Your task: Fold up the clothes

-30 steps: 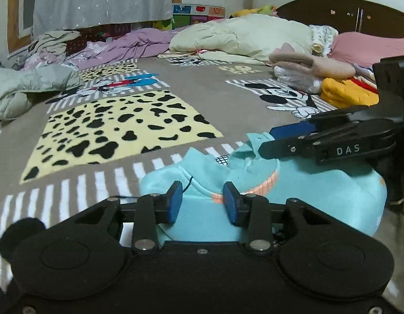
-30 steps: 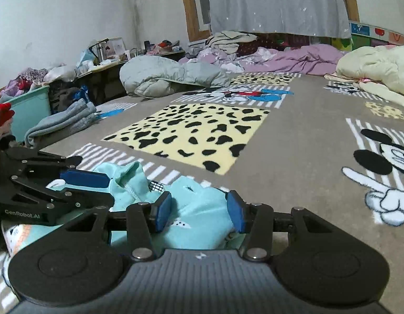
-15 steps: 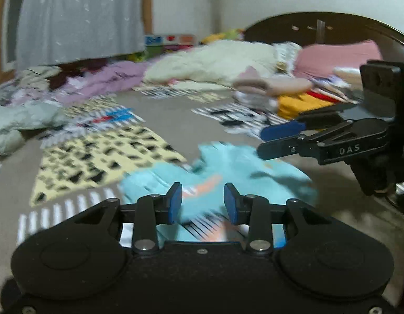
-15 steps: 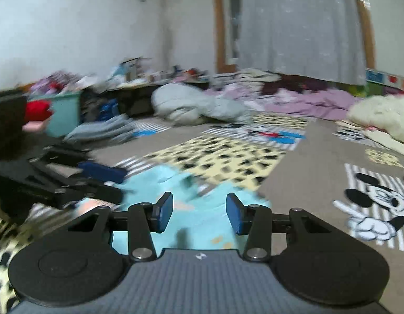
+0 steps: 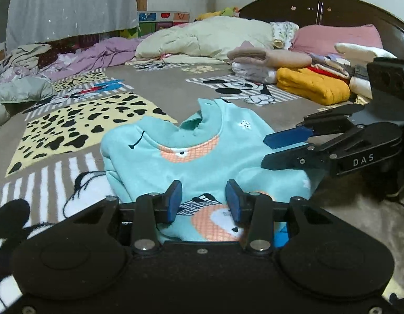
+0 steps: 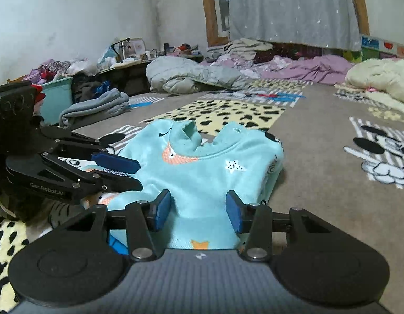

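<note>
On the patterned bedspread, a turquoise child's top lies partly folded, neckline away from the cameras and sides tucked in, with the left gripper and the right gripper poised over its near hem, both with jaws spread apart and nothing between them. The step in hand looks like the pause between 2 folds: the sides seem done, the bottom-to-top fold not yet made. The next move likely calls for both grippers to drop, pinch the hem at 2 spots well apart, and carry it evenly toward the collar without dragging the layers beneath; a stack of folded clothes waits near the headboard.
</note>
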